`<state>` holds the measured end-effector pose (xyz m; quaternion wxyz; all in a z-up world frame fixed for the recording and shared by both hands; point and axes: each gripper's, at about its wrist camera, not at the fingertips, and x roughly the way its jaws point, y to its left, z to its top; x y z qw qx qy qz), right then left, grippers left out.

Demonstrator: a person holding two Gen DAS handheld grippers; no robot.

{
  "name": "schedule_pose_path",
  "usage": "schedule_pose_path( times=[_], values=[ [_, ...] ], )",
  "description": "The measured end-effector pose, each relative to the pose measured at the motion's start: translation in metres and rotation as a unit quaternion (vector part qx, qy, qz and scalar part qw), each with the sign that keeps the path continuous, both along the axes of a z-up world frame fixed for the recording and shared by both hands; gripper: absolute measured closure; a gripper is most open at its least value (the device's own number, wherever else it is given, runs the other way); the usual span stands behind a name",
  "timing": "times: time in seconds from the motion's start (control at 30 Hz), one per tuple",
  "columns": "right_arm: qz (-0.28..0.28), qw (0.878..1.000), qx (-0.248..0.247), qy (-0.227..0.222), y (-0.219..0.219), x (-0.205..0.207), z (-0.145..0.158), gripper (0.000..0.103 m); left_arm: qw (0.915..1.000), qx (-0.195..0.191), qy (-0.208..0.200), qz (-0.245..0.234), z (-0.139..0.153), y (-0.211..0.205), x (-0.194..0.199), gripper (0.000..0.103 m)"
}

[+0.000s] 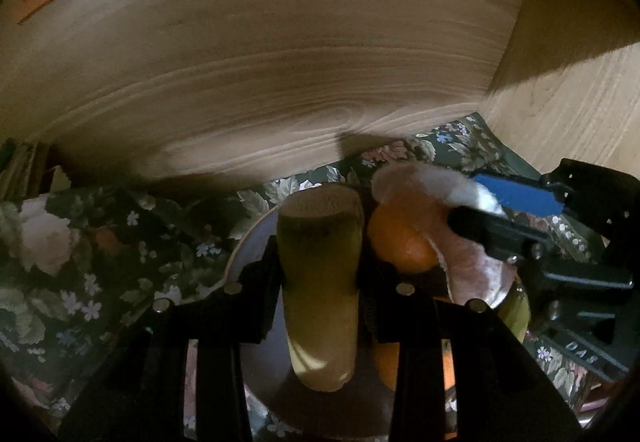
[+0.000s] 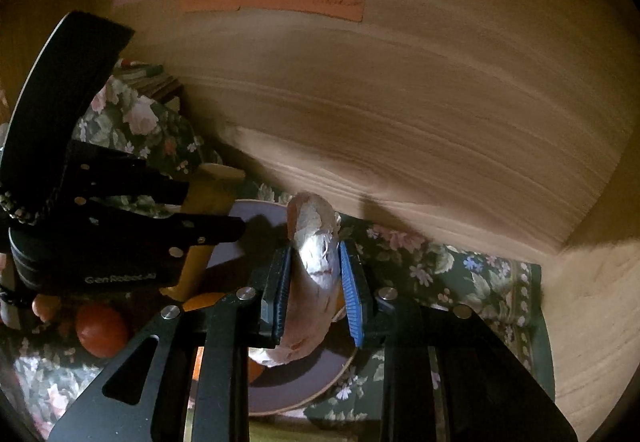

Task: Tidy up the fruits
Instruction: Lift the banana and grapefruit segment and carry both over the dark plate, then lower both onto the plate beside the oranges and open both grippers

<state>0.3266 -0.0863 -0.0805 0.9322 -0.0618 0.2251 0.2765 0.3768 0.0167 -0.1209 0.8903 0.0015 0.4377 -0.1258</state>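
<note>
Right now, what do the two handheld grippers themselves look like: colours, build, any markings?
Both are black two-finger tools with flat slotted frames and round silver bolts. The right gripper has one ribbed black pad and one ribbed blue pad. The left gripper shows black fingers; seen from the right camera, its body carries white lettering that is too blurred to read with certainty. No sleeves or cables are visible.

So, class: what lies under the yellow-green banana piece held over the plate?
Under the banana piece, the plate shows bare on its left, with an orange beside it. The fruit and the jaws hide the plate directly beneath.
</note>
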Motion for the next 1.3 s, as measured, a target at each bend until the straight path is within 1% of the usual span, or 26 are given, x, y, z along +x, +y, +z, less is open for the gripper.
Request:
schedule_pose_path(
  times=[0.07,0.13,0.23,0.33,0.47,0.5,0.53,0.6,0.63,0.77,0.97,1.13,1.3],
  values=[
    [0.006,1.000,-0.002,0.005,0.003,0.004,-0.002,0.078,1.0000,0.000,0.006,-0.003,-0.005,-0.001,0.005,0.067],
    [0.011,1.000,-0.005,0.010,0.005,0.007,-0.003,0.078,0.9999,0.002,0.015,-0.007,-0.010,-0.003,0.009,0.067],
    [0.018,1.000,-0.009,0.011,0.006,0.006,-0.004,0.078,0.9993,-0.004,0.036,-0.010,-0.020,-0.005,0.013,0.067],
    [0.025,1.000,-0.008,0.014,0.005,0.004,-0.005,0.078,0.9991,-0.007,0.042,-0.007,-0.025,-0.005,0.015,0.067],
    [0.025,1.000,0.000,0.011,0.001,0.000,-0.001,0.077,0.9990,-0.008,0.045,0.000,-0.023,-0.003,0.012,0.067],
    [0.024,1.000,0.003,0.011,-0.001,-0.002,-0.001,0.076,0.9990,-0.006,0.045,0.002,-0.023,-0.003,0.011,0.066],
    [0.024,1.000,0.005,0.010,-0.002,-0.004,0.000,0.073,0.9991,-0.004,0.043,0.004,-0.021,-0.002,0.008,0.063],
    [0.019,1.000,0.011,0.006,-0.006,-0.009,0.003,0.070,0.9993,-0.007,0.036,0.005,-0.017,0.000,0.003,0.051],
    [0.016,1.000,0.013,0.003,-0.008,-0.012,0.005,0.069,0.9995,-0.006,0.029,0.007,-0.013,0.001,-0.001,0.050],
    [0.004,1.000,0.027,-0.008,-0.020,-0.026,0.010,0.067,0.9999,0.001,0.009,0.006,0.001,0.001,-0.018,0.049],
    [-0.015,0.999,0.045,-0.017,-0.042,-0.049,0.014,0.059,0.9996,0.014,-0.022,0.005,0.019,-0.002,-0.052,0.046],
    [-0.035,0.998,0.055,-0.018,-0.060,-0.067,0.010,0.058,0.9995,0.009,-0.032,-0.002,0.031,-0.006,-0.079,0.046],
    [-0.055,0.996,0.064,-0.008,-0.081,-0.082,0.002,0.057,0.9991,0.003,-0.038,-0.018,0.035,-0.021,-0.100,0.040]
  ],
)
